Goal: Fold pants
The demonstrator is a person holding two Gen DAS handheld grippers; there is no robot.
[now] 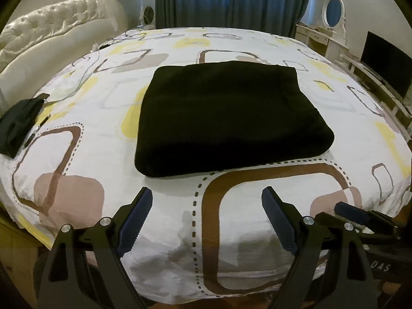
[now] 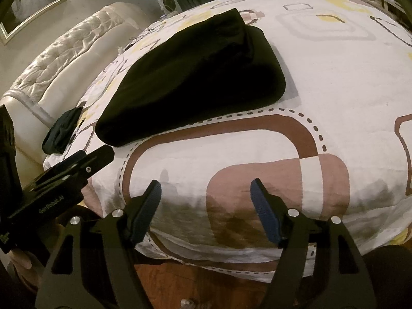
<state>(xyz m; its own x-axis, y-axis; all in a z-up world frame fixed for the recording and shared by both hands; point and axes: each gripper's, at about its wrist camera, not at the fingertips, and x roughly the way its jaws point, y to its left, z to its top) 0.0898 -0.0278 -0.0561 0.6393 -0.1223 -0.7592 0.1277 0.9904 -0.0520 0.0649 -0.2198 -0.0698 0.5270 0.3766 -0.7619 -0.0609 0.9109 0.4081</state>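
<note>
Two hand-held grippers, left (image 1: 206, 200) and right (image 2: 206, 193), released, short of folded pants (image 1: 226, 118); dark cloth (image 1: 20, 123) aside.

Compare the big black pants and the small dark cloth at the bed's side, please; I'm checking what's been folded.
The black pants lie mid-bed as a flat, neat rectangle; the small dark cloth sits crumpled near the bed's edge by the headboard. The black pants are far larger than the small dark cloth. Both rest on the patterned bedspread, untouched by either gripper.
</note>
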